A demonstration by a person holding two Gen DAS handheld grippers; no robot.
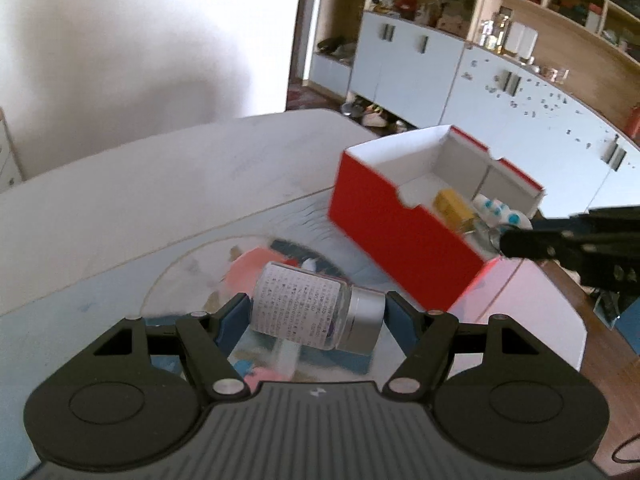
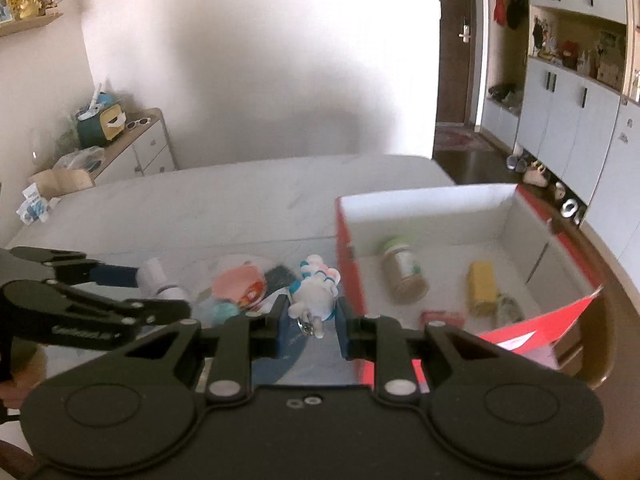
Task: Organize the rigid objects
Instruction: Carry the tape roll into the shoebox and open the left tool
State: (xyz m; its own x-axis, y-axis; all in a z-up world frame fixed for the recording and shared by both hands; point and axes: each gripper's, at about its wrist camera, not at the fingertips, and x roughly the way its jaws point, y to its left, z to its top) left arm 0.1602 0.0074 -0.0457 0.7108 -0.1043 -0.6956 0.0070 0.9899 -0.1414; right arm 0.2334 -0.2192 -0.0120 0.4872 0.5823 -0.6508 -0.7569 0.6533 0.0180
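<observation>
The left tongs (image 1: 318,312) are pinching a small clear bottle (image 1: 298,308) end to end, one blue pad on its base and the other on its silver cap (image 1: 362,322), so it lies crosswise between the fingers, clear of the tabletop (image 1: 160,184). The right tongs (image 2: 313,318) are pinching a white-and-blue toy figure (image 2: 314,292) with a small metal clasp hanging under it. Both loads sit just short of the red box (image 2: 348,280), the open carton with white inner walls that is plainly where things are being gathered.

Inside the red box already lie a jar (image 2: 404,272) on its side, a yellow block (image 2: 484,286) and a small red item (image 2: 442,316) near its front wall. Left of the red box, a loose heap of pink and teal oddments (image 2: 240,286) remains on the tabletop.

The step in hand looks like carrying both pieces over the box wall. To do it well, clear the red rim before moving inward — the near flap (image 2: 540,330) leans outward and could snag. Take the two in turn, since both tongs approach the same opening. Lower each piece into bare floor away from the jar, then release low — the capped bottle will roll if dropped.
</observation>
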